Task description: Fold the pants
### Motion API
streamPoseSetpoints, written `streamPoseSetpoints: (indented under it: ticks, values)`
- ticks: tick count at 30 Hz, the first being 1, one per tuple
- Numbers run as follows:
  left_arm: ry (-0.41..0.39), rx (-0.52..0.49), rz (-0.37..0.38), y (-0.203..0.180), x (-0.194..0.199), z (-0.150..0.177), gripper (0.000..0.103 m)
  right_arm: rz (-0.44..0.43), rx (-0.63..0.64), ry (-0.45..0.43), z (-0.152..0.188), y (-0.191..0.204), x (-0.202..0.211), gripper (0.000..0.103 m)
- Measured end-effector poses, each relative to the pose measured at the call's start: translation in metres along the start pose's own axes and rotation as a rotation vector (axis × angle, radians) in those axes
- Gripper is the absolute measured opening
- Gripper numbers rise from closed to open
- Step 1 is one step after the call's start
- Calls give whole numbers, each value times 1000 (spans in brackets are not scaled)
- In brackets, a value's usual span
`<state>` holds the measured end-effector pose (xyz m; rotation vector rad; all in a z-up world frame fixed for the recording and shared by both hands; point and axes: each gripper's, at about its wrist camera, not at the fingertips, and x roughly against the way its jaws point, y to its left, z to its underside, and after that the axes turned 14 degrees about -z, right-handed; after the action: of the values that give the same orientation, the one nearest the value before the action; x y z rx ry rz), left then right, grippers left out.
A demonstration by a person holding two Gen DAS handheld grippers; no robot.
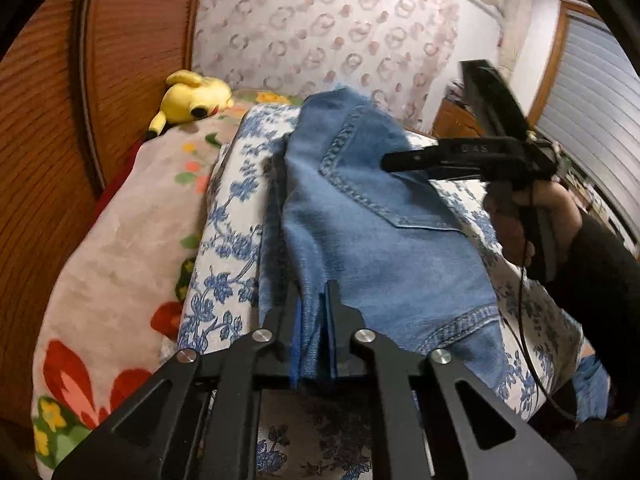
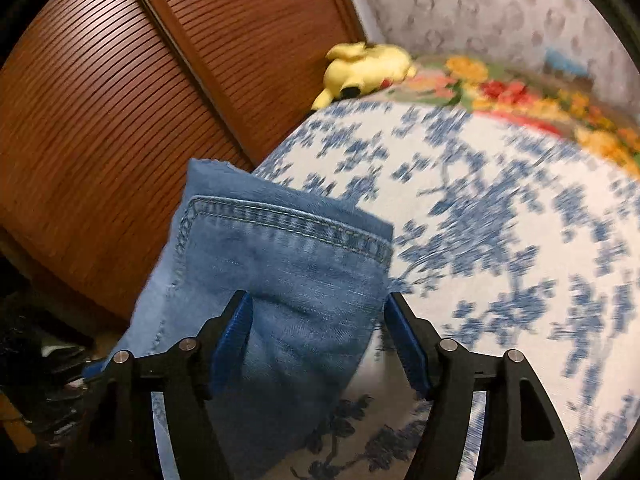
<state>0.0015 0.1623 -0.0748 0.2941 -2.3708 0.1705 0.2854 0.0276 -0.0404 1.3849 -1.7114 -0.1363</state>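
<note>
- Closest up in the left wrist view, the left gripper (image 1: 314, 312) has its fingers squeezed narrow on a bunched edge of the jeans (image 1: 372, 232), denim pinched right between the blue pads.
- From there the jeans run away across the blue-flowered sheet (image 1: 228, 240) on the bed, back pocket facing up, with some of the cloth lifted off the sheet.
- The right gripper (image 1: 386, 162) sits over the far pocket area, with the person's right hand (image 1: 520, 220) around its handle.
- In its own view, the right gripper (image 2: 318, 312) has its fingers spread wide. A hemmed fold of the jeans (image 2: 288, 264) lies between them. The left pad (image 2: 234, 340) is up against the cloth, while the right pad (image 2: 406, 344) looks just clear of it, so it isn't really gripping.
- That view is pretty motion-blurred, mostly over the sheet.
- Left of the sheet there's a fleece blanket (image 1: 120, 260) with big red and yellow flowers.
- Further back a yellow plush toy (image 1: 192, 98) lies at the top of the bed, just beside the slatted wooden door (image 1: 52, 120).
- Patterned wallpaper (image 1: 340, 28) is behind all that.
</note>
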Motion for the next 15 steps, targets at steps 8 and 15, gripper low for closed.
streamPoseSetpoints:
  ticks: [8, 15]
  values:
    - [-36, 36, 20, 13, 9, -19, 9, -58, 76, -41, -26, 11, 5, 30]
    - [-54, 2, -19, 25, -15, -57, 9, -18, 104, -98, -70, 10, -13, 29]
